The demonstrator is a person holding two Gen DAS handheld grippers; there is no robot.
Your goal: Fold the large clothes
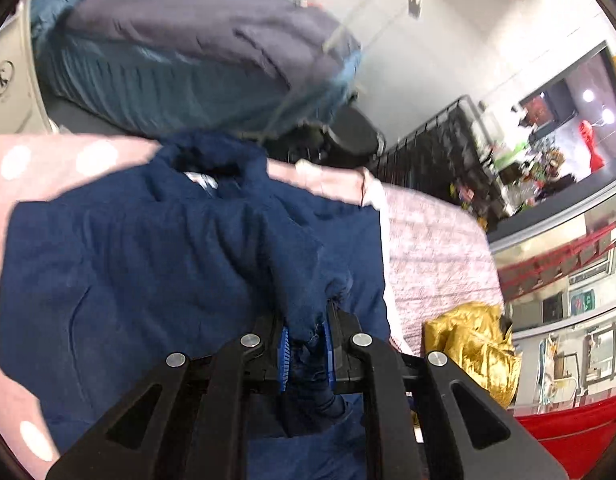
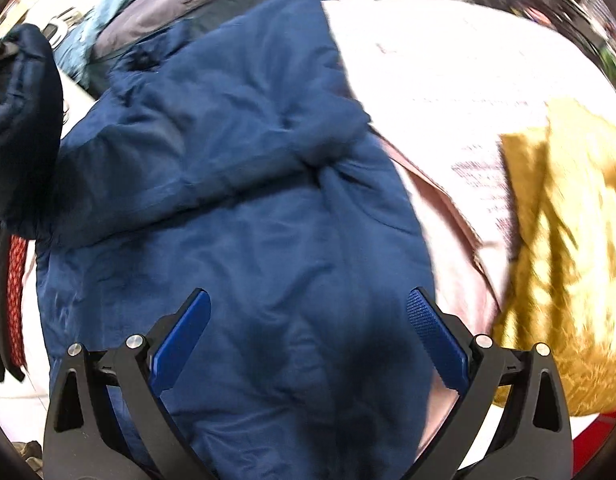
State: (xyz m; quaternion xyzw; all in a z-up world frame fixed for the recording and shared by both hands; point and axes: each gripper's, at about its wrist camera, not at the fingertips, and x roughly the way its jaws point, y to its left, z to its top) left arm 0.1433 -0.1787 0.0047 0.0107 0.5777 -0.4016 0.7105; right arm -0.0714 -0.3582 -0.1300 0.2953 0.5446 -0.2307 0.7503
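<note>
A large navy blue garment (image 1: pixel 147 264) lies spread on a pink cover with white dots (image 1: pixel 35 160). My left gripper (image 1: pixel 305 336) is shut on a bunched edge of the navy garment, which is pinched between its blue pads. In the right wrist view the same navy garment (image 2: pixel 243 208) fills the middle, with one part folded over across it. My right gripper (image 2: pixel 308 320) is open and empty, with its blue pads (image 2: pixel 432 332) wide apart just above the cloth.
A gold shiny garment (image 1: pixel 472 348) lies at the right, and it also shows in the right wrist view (image 2: pixel 564 264). A pile of grey and teal clothes (image 1: pixel 195 60) sits behind. A dark padded garment (image 2: pixel 23 120) hangs at the left. Black wire shelving (image 1: pixel 436 144) stands beyond.
</note>
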